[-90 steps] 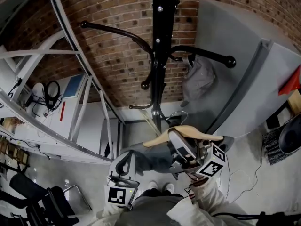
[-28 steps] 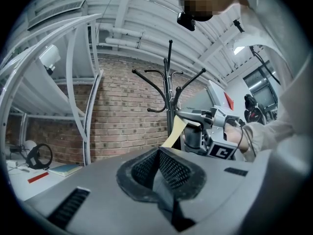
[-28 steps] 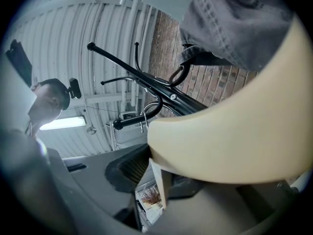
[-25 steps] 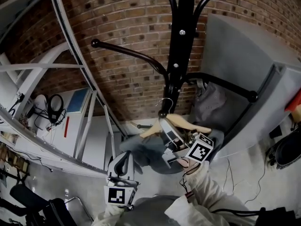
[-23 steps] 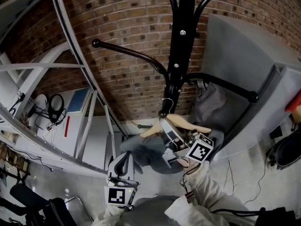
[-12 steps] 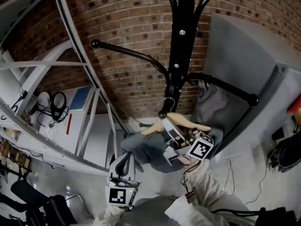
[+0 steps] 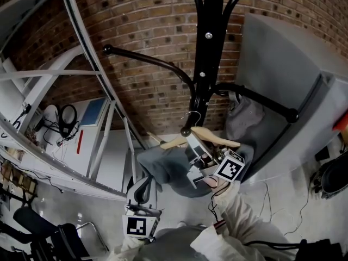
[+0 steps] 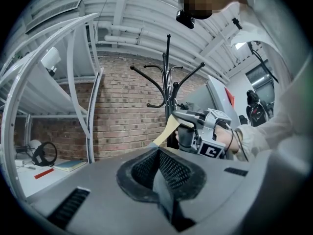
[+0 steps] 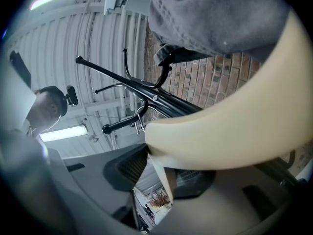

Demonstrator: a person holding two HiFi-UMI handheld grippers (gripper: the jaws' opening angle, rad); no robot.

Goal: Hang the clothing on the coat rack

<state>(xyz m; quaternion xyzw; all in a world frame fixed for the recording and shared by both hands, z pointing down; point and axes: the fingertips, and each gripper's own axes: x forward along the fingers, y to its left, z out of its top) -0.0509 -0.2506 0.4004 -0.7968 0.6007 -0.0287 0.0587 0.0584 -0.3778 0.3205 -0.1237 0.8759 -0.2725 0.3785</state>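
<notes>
At far left, a white metal frame (image 7: 81, 42) is standing against the brick wall (image 7: 147, 31). The left tongs (image 7: 142, 188) are pointing level, low in the head view, with jaws pressed together on nothing, clear of the load. The grey clothing (image 7: 166, 167) is draping from a wooden hanger (image 7: 209, 136) just beside the black coat rack (image 7: 204, 64). The hanger's wire hook (image 7: 191, 116) is sitting at the rack's short lower peg, just above its knob. The right tongs (image 7: 194, 148) are tilting upward. Their jaws are spread and have just been opening, with the hanger lying between them. A second grey garment (image 7: 244, 118) is hanging on the rack's right arm.
</notes>
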